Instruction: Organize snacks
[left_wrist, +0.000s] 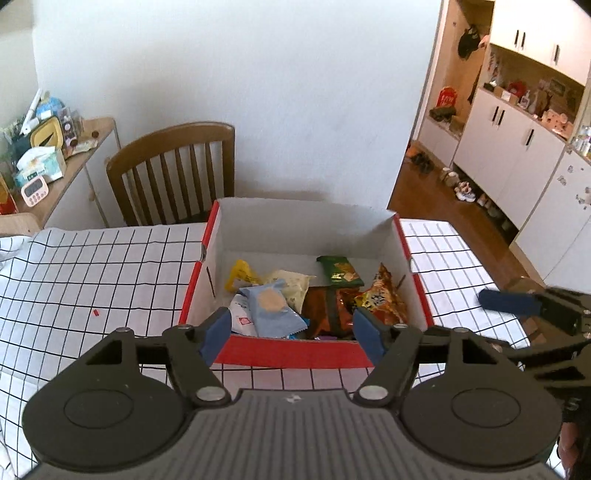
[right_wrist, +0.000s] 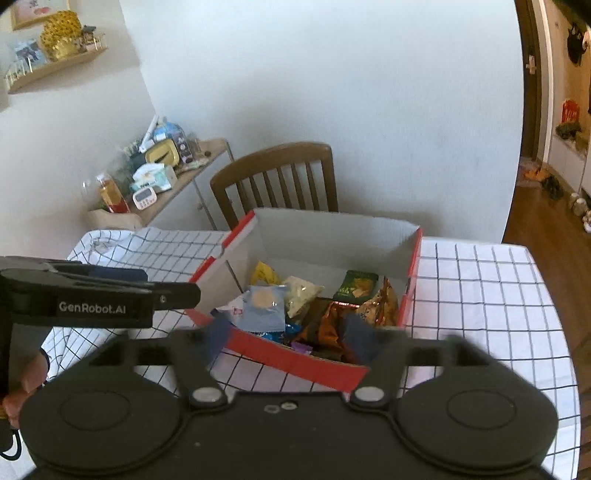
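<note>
Left to right, left wrist view: side shelf (left_wrist: 94, 138) against wall, cluttered with tissue pack, timer, small containers. Wooden chair (left_wrist: 173, 173) next, pushed in behind desk (left_wrist: 92, 266) with white black-grid cloth. Tiny red scrap (left_wrist: 96, 313) lying alone on cloth, well left of box. Red-and-white cardboard box (left_wrist: 295, 350) open-topped near desk centre, snacks inside: yellow packet (left_wrist: 242, 275) at far left, pale packet (left_wrist: 291, 284) beside it, light-blue biscuit packet (left_wrist: 271, 310) in front and on top, green packet (left_wrist: 340, 271) leaning toward back wall, orange crinkled bag (left_wrist: 380, 299) at right. Left hand-held gripper (left_wrist: 291, 330) above near rim of box, jaws well apart, nothing between blue pads. Right hand-held gripper (left_wrist: 506, 301) at right edge of same view, over cloth just right of box; only one blue pad visible here. Right wrist view: left hand-held gripper (right_wrist: 177, 291) entering from left, tip near box's left wall; right hand-held gripper (right_wrist: 288, 338) over near right corner of box (right_wrist: 317, 363), jaws spread wide, blurred, empty. All snacks in box; none held. Cupboards (left_wrist: 517, 147) and wood floor beyond at far right.
</note>
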